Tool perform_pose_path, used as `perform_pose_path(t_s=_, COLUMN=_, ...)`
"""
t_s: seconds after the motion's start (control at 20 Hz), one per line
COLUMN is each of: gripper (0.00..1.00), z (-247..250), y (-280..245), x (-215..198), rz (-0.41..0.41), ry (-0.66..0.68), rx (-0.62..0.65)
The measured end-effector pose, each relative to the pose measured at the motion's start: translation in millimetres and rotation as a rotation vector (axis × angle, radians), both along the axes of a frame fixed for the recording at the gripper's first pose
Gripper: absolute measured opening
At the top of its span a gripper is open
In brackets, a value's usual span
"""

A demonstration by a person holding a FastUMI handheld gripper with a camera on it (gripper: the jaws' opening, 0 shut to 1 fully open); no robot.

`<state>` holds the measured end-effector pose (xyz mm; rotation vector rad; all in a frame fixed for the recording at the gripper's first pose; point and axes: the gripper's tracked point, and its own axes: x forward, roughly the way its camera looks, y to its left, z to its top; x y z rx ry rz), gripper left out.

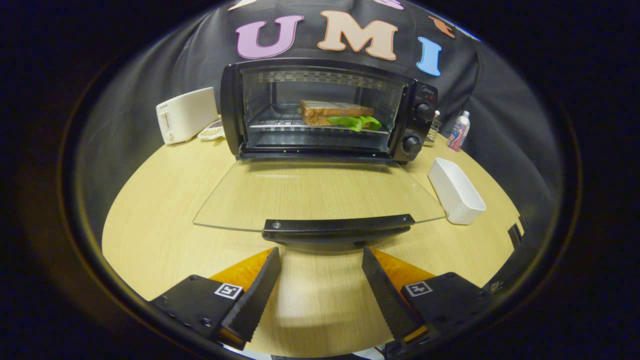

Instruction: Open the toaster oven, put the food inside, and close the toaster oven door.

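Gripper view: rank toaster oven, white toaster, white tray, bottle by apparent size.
1. toaster oven, door open, sandwich inside
2. white toaster and white tray: look alike, tray nearer, so unsure
3. bottle

Gripper fingers open, just short of the door handle.

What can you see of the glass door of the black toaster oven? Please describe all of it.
The clear glass door of the black toaster oven is fully open, folded down almost flat over the light wooden table. It is hinged along the oven's lower front edge. A black bar handle is fixed along its free edge with a visible screw. The wood shows through the pane. The open gripper sits just short of the handle, fingers apart, not touching it. A white rectangular dish lies beside the door's right corner.
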<state>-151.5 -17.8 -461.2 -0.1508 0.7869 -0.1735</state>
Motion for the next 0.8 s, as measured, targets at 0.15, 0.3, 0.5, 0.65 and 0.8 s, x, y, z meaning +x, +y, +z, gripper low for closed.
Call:
perform_pose_path(t_s=0.15, gripper=1.0, z=12, y=2, x=3, rz=-0.018, ry=-0.03, rx=0.028)
perform_pose_path(t_s=0.3, gripper=1.0, z=29, y=3, x=8, rz=-0.019, ry=-0.066, rx=0.021)
perform_pose_path(t_s=0.5, gripper=1.0, z=48, y=4, x=15, rz=-0.009, ry=-0.1, rx=0.012)
perform_pose_path(t_s=0.65, gripper=1.0, z=63, y=5, x=22, rz=-0.002, ry=-0.128, rx=0.006)
perform_pose_path(t_s=0.8, gripper=1.0, z=79, y=7, x=33, rz=0.006, ry=-0.164, rx=-0.004)
